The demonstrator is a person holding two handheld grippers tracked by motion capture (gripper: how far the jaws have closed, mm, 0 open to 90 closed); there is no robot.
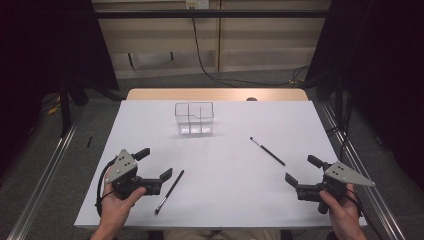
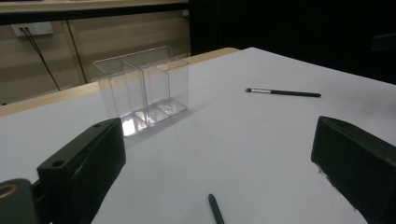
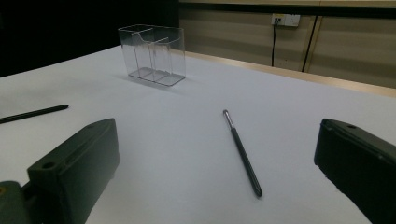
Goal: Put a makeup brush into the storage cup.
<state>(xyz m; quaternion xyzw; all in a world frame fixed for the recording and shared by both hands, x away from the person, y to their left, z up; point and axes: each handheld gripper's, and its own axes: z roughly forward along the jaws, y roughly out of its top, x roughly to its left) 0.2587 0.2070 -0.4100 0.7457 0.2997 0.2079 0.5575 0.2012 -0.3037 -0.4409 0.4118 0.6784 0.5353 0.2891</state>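
Resting low near the desk's (image 1: 220,165) front edge, the left tongs (image 1: 155,165) gape wide, gripping nothing, tips angled toward one black brush (image 1: 169,192) lying just beside them. Farther back stands a clear divided organizer (image 1: 194,119). A second brush (image 1: 267,151) lies right of centre, near the right tongs (image 1: 300,171), likewise spread and empty.

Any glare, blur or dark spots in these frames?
High view: evenly lit white table, black vignetted corners. Left gripper view: bright glare on the clear organizer base, the hand-held gripper's jaws soft-focused. Right gripper view: near brush sharp, background dim.
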